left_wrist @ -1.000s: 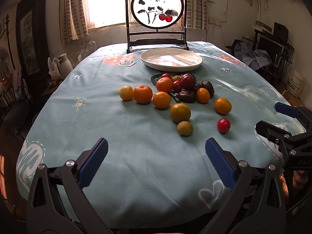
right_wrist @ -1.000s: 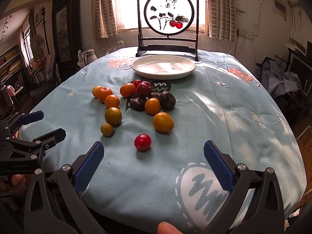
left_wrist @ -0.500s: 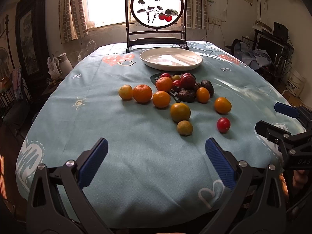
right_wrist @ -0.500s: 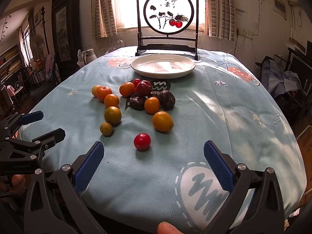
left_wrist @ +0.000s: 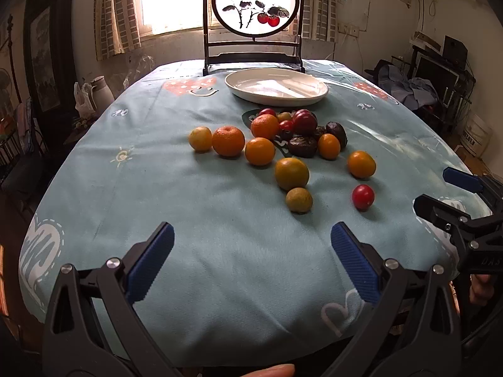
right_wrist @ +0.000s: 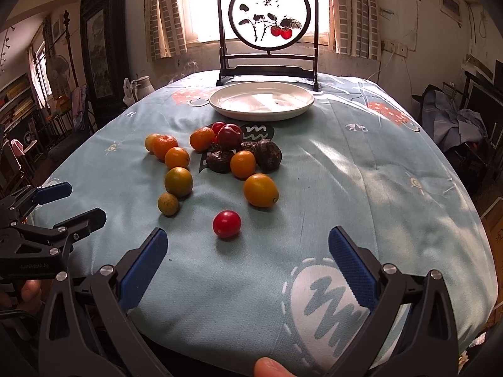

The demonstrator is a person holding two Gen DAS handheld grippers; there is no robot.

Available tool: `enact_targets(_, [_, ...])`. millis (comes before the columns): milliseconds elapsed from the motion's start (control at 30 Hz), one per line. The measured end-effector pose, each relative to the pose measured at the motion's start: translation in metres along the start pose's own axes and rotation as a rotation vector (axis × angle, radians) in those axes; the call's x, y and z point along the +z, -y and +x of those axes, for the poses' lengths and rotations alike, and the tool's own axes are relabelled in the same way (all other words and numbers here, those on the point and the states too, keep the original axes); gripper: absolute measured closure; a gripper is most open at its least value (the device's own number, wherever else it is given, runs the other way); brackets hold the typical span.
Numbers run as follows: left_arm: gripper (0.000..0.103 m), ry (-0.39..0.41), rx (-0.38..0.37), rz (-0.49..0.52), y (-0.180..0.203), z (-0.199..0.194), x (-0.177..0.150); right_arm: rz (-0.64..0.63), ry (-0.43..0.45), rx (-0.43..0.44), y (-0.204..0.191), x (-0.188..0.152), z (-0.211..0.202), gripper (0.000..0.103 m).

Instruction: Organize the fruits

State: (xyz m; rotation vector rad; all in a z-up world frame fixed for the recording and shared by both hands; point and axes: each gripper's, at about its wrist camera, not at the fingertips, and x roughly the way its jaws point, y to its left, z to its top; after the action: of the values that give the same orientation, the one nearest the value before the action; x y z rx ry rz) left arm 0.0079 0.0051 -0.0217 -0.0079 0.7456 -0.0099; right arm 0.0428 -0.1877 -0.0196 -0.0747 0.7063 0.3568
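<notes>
Fruit heap (left_wrist: 283, 144) mid-tablecloth (left_wrist: 188, 220) near empty white plate (left_wrist: 276, 86), several rear pieces partly hidden, one red cherry tomato (right_wrist: 226, 223) lying apart nearest, left gripper (left_wrist: 251, 264) and right gripper (right_wrist: 248, 262) both spread wide, holding nothing.

You can read "DAS" on the right claw (left_wrist: 465, 194); the round screen (right_wrist: 269, 15) carries unreadable Chinese characters.

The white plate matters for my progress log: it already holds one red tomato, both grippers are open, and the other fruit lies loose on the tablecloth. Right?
Not quite. The white plate holds nothing; the right wrist view shows it bare. The red tomato lies on the tablecloth like the other fruit. The left gripper and right gripper are open.
</notes>
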Motion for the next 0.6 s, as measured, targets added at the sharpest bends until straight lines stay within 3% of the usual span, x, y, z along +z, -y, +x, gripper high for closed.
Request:
enact_targets(267, [0.002,-0.013,-0.016,0.006,-0.001,0.01,-0.002,0.016,-0.02,0.006,0.006,-0.002,0.01,0.001])
enact_targets(433, [0.002,-0.03,-0.044,0.007,-0.005,0.023,-0.004,0.042,-0.044,0.06,0.014,-0.004,0.023,0.001])
enact_targets(467, [0.002,-0.033,-0.056,0.005,-0.005,0.027,-0.004,0.04,-0.048,0.071,0.013,-0.004,0.026,0.004])
enact_targets(600, [0.003,-0.037,-0.109,0.01,-0.007,0.036,-0.002,0.018,-0.071,0.106,0.01,-0.005,0.04,0.029])
